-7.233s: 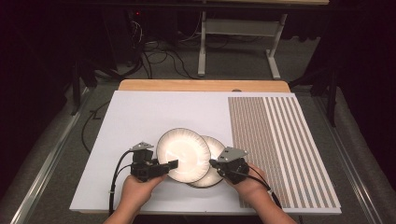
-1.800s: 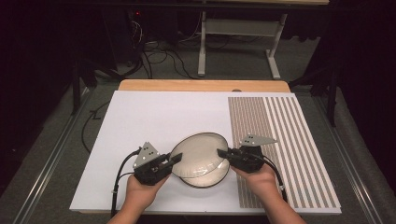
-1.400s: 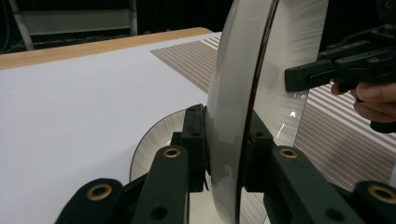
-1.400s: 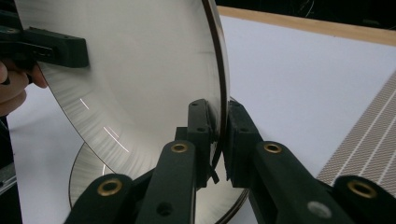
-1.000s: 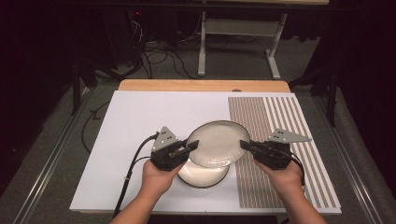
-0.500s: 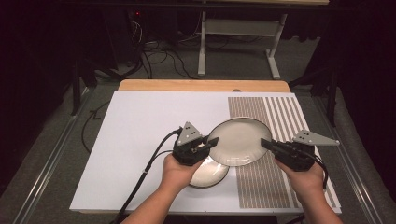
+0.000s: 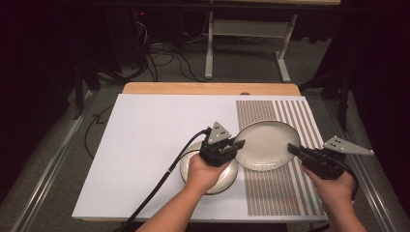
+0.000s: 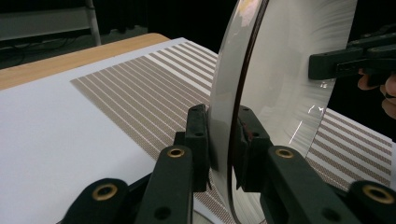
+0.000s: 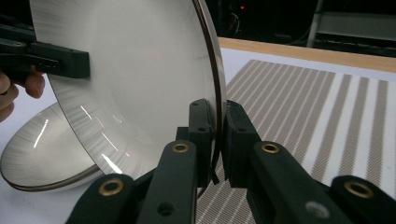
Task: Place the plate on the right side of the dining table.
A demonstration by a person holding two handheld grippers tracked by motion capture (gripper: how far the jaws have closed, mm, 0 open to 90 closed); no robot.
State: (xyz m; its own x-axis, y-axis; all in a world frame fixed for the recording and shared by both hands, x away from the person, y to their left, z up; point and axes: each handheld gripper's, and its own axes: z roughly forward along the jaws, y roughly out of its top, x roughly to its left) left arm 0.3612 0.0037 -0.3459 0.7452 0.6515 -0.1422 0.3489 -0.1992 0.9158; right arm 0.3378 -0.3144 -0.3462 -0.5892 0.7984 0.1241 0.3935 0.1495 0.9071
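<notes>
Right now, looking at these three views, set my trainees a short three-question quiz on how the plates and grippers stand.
1. True or false: the left gripper and the right gripper both clamp the rim of the lifted plate.
2. Where is the second plate? A: lying on the white table under the left hand; B: stacked on the lifted plate; C: on the floor.
3. Fill in: the lifted plate hangs over the ______ part of the mat.

Key
1. True: each gripper view shows its jaws pressed on the rim from opposite sides.
2. A
3. striped
</notes>
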